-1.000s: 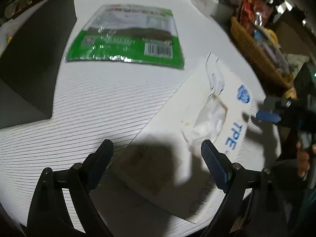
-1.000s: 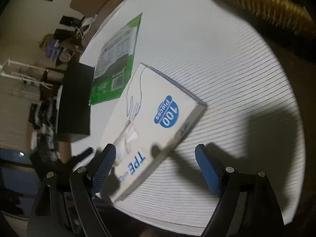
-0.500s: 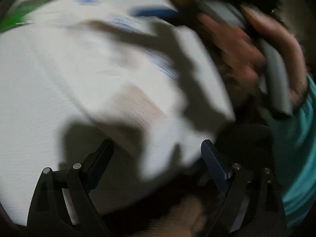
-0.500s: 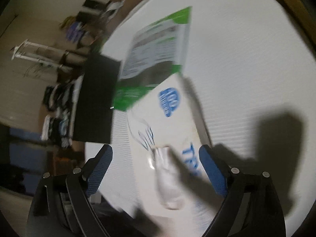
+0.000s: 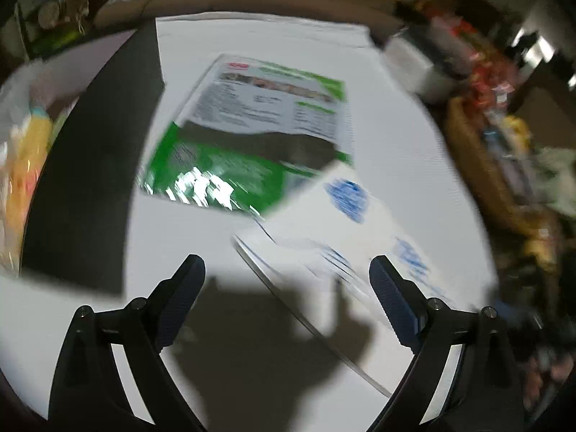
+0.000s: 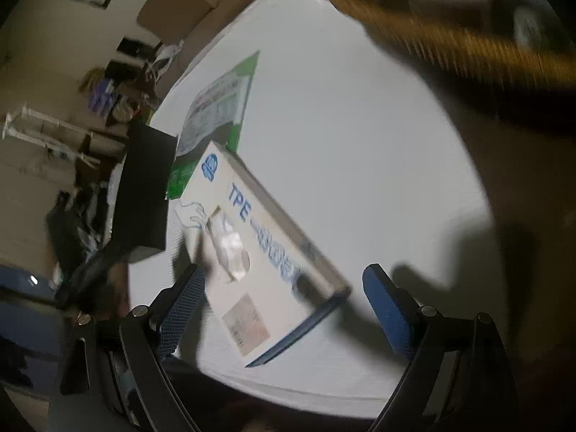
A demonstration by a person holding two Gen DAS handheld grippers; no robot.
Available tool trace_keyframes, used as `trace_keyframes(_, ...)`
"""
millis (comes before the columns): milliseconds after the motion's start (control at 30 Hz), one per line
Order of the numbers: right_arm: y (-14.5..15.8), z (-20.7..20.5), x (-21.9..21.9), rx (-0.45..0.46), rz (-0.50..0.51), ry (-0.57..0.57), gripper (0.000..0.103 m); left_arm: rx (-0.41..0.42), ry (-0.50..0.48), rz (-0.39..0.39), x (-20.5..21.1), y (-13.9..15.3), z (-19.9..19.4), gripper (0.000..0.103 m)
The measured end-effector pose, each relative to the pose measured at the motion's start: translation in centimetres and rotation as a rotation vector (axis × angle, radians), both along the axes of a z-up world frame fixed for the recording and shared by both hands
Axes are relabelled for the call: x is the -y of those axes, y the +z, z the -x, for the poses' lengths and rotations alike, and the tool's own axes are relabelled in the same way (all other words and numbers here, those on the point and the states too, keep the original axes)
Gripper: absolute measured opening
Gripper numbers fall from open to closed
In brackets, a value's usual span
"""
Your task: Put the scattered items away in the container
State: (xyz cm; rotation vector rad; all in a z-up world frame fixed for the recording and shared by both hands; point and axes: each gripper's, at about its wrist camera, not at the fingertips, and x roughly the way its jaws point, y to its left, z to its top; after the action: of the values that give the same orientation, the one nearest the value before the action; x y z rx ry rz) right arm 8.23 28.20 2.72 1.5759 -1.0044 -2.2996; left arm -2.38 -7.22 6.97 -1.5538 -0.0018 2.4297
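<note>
A white glove box (image 5: 360, 223) with blue print lies flat on the white table (image 5: 396, 108), its far corner over the edge of a green snack pouch (image 5: 252, 136). A black container (image 5: 90, 180) stands to the left of both. My left gripper (image 5: 284, 270) hangs open above the box's near end, apart from it. In the right wrist view the glove box (image 6: 252, 252) runs diagonally, with a tuft of glove sticking out of its slot. My right gripper (image 6: 284, 280) is wide open over the box's near corner and its pads do not press on it. The green pouch (image 6: 223, 108) and black container (image 6: 144, 187) lie beyond.
A wicker basket (image 5: 486, 165) full of packets stands off the table's right side, also the wicker basket (image 6: 432, 36) at the top right. A white box (image 5: 414, 64) sits at the far right edge. A white bag with yellow things (image 5: 21, 162) is left of the container.
The glove box has turned and slid towards the green pouch and now overlaps its corner. Both views swung sharply and are still blurred. The right jaws have widened a little.
</note>
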Motion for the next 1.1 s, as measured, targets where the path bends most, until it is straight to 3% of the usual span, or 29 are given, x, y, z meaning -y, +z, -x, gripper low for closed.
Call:
trace_keyframes(133,-1.5,-0.1,1.4,0.067,-0.068,-0.017,0.092,-0.027,-0.174,0.202,-3.2,-2.2,1.2,0.092)
trace_keyframes(200,-1.8,-0.1,2.3,0.08,-0.056,-0.031,0.093,-0.009,-0.235,0.251,-4.1,-3.2,1.8,0.093)
trace_keyframes(300,-2.1,-0.3,3.6,0.089,-0.052,-0.105,0.093,-0.014,-0.28,0.254,-5.2,-3.3,2.2,0.095)
trace_keyframes(467,-2.1,-1.1,5.2,0.108,-0.113,-0.363,0.099,0.009,-0.406,0.257,-7.1,-3.5,2.1,0.095)
trace_keyframes(633,-1.8,-0.8,8.1,0.194,-0.318,-0.447,0.099,0.043,-0.536,0.253,-8.9,-4.2,1.4,0.102)
trace_keyframes(733,-2.1,-0.9,9.7,0.235,-0.39,-0.465,0.103,0.039,-0.616,0.336,-10.3,-5.2,0.4,0.103)
trace_keyframes(900,-2.1,-0.8,10.1,0.247,-0.432,-0.499,0.103,0.083,-0.576,0.26,-10.0,-5.4,1.5,0.103)
trace_keyframes(967,-2.1,-0.3,10.0,0.27,-0.44,-0.474,0.103,0.067,-0.573,0.24,-9.6,-5.3,1.2,0.101)
trace_keyframes(1100,-1.6,0.7,9.7,0.219,-0.393,-0.366,0.099,0.086,-0.479,0.213,-8.1,-5.0,0.5,0.098)
